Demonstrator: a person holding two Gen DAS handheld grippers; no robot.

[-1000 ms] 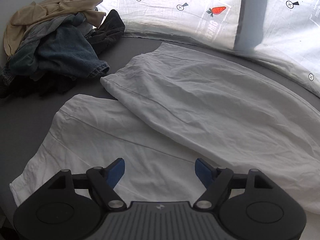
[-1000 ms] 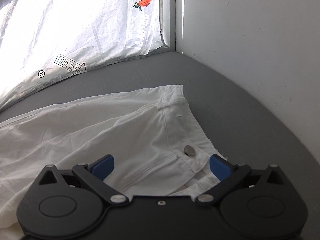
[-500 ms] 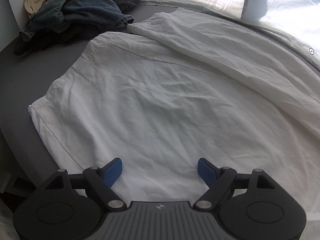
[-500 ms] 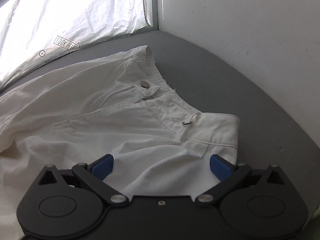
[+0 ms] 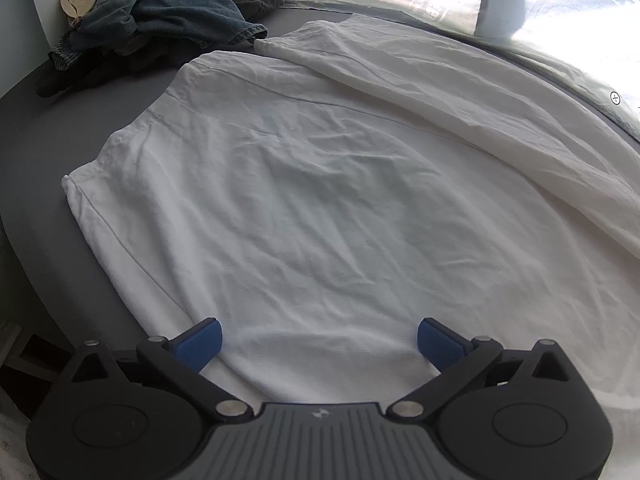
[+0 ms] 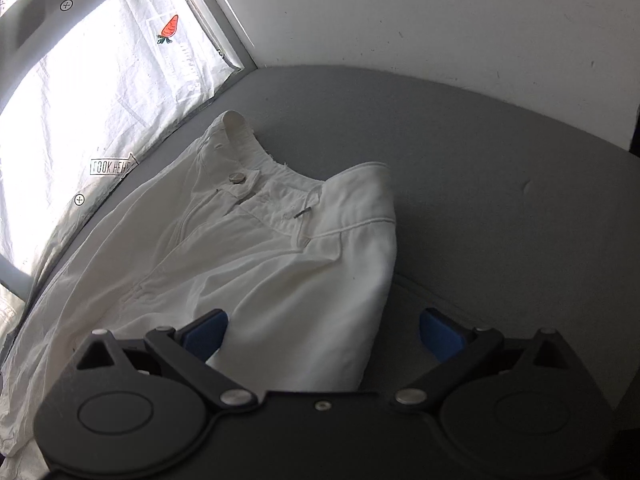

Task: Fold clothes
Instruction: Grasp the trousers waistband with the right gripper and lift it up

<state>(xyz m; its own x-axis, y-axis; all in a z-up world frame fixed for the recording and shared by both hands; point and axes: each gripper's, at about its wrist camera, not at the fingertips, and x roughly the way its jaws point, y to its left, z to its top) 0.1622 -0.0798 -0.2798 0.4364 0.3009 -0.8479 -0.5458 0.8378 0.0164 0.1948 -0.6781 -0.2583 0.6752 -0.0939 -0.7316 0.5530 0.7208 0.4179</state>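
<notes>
White trousers (image 5: 320,184) lie spread flat on the grey surface (image 5: 48,128), both legs running toward the far left. In the right wrist view their waistband (image 6: 344,208) with a metal button (image 6: 237,178) lies open toward the wall. My left gripper (image 5: 319,338) is open, its blue pads low over the near leg's lower edge. My right gripper (image 6: 324,330) is open over the near hip corner of the trousers, right pad (image 6: 440,332) over bare grey surface. Neither holds cloth.
A pile of dark denim and beige clothes (image 5: 160,16) sits at the far left. A window with printed white sheeting (image 6: 80,112) runs along the back. A white wall (image 6: 440,16) bounds the right side. The surface's near edge (image 5: 24,288) drops off at lower left.
Both grippers have pulled back toward the near edge of the trousers. The left view now shows the whole near leg; the right view has swung to show the full waistband and hip corner.
</notes>
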